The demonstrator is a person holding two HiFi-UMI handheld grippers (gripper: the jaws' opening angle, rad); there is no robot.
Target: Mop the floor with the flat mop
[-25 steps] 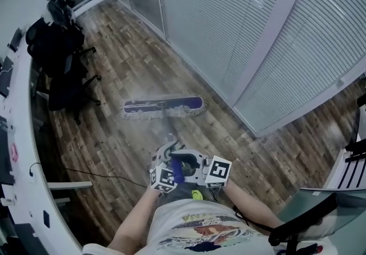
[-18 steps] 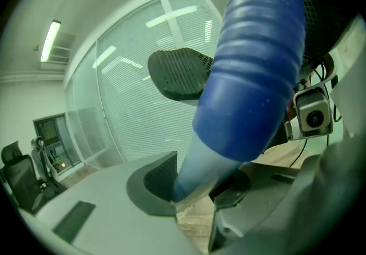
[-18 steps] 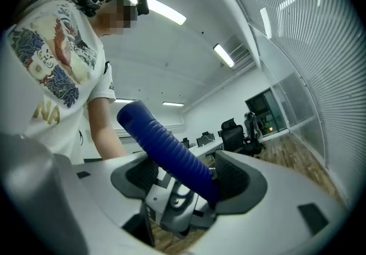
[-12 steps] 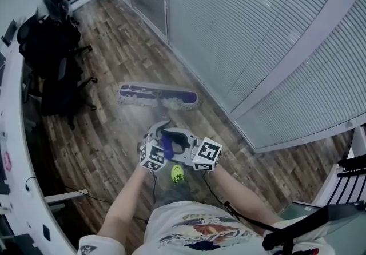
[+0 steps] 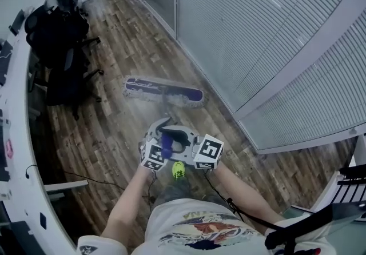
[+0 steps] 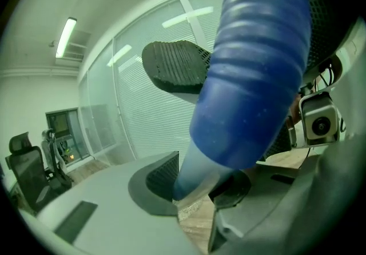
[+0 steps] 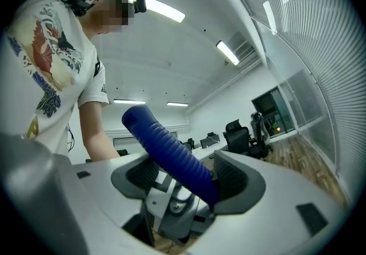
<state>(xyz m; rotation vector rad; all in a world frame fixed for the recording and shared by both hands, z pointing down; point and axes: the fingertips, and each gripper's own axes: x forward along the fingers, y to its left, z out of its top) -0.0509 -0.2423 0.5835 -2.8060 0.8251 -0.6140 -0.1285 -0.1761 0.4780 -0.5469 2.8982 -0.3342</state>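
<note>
The flat mop's head (image 5: 163, 91) lies flat on the wood floor ahead of me, purple on top with a pale fringe. Its pole (image 5: 166, 112) slants back to a blue ribbed grip (image 5: 166, 146). My left gripper (image 5: 155, 144) and right gripper (image 5: 189, 146) meet on that grip from either side. In the left gripper view the blue grip (image 6: 251, 76) fills the space between the jaws of the left gripper (image 6: 194, 182). In the right gripper view the blue grip (image 7: 171, 159) sits clamped in the right gripper (image 7: 186, 176).
A glass wall with white blinds (image 5: 257, 36) runs along the right of the mop. Black office chairs (image 5: 63, 71) stand at the left by a long white desk (image 5: 14, 151). A thin cable (image 5: 86, 176) crosses the floor. A green-toed shoe (image 5: 178, 170) shows below the grippers.
Both grippers, still clamped on the grip, pushed forward early in the second, and the mop head slid a little nearer the glass wall. Over the last half second almost nothing moved.
</note>
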